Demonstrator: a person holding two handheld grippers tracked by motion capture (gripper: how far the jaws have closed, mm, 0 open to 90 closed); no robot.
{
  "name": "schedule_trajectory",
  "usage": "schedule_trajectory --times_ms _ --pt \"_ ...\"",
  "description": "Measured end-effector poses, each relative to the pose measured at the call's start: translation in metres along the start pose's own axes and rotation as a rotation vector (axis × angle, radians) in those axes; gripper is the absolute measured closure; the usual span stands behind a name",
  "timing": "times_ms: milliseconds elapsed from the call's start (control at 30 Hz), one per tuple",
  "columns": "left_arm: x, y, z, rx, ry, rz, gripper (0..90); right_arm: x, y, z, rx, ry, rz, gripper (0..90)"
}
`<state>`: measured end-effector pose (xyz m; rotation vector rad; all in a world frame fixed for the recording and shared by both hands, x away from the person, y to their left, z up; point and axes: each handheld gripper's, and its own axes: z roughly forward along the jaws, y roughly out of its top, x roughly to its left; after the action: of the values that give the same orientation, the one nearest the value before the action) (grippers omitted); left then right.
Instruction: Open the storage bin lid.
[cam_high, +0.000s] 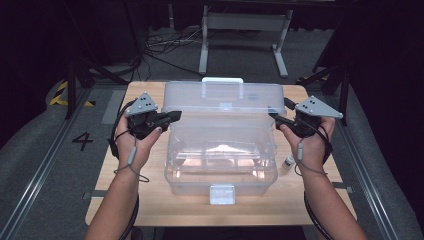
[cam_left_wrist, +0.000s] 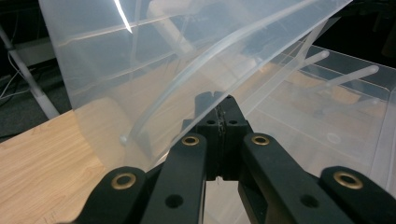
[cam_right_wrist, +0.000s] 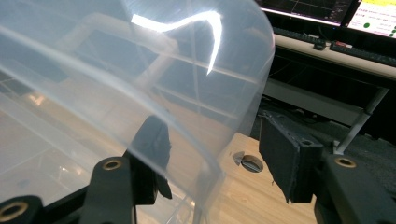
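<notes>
A clear plastic box (cam_high: 220, 186) stands on the wooden table (cam_high: 115, 195) with its lid (cam_high: 225, 97) raised upright at the back. My left gripper (cam_high: 176, 116) is at the lid's left edge. In the left gripper view its jaws (cam_left_wrist: 217, 100) are pressed together with the thin edge of the lid (cam_left_wrist: 140, 70) caught between them. My right gripper (cam_high: 274, 116) is at the lid's right edge. In the right gripper view it (cam_right_wrist: 212, 133) stands open astride the lid (cam_right_wrist: 140, 70): one jaw shows through the plastic, and the other pad (cam_right_wrist: 285, 154) stands clear outside.
A white handle (cam_high: 222, 80) tops the lid and a latch (cam_high: 222, 194) hangs at the box's front. A small bottle (cam_high: 288, 162) lies on the table right of the box. Table legs and cables stand on the floor beyond. Monitors (cam_right_wrist: 373, 18) show in the right gripper view.
</notes>
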<state>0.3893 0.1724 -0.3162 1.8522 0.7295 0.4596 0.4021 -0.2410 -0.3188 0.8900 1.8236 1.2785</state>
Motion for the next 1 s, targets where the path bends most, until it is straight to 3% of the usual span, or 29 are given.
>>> schedule_trajectory --times_ms 133,333,567,700,1000 --pt "0.001 0.001 0.001 -0.001 -0.001 -0.003 89.6 0.000 0.002 0.001 -0.005 -0.020 -0.002 45.9" --pt "0.001 0.001 0.001 -0.002 -0.007 -0.003 89.5 0.002 0.004 -0.001 -0.016 -0.045 -0.022 59.1" --pt "0.002 -0.001 -0.001 0.001 -0.006 -0.003 88.2 0.002 0.005 -0.003 -0.011 -0.066 -0.023 65.4" --pt "0.002 -0.002 -0.005 -0.005 -0.032 -0.019 84.3 0.000 0.006 -0.003 -0.003 -0.072 -0.015 70.0" --pt "-0.002 -0.010 -0.023 0.041 -0.059 0.006 68.4 -0.006 0.012 -0.001 0.015 -0.051 0.040 72.8"
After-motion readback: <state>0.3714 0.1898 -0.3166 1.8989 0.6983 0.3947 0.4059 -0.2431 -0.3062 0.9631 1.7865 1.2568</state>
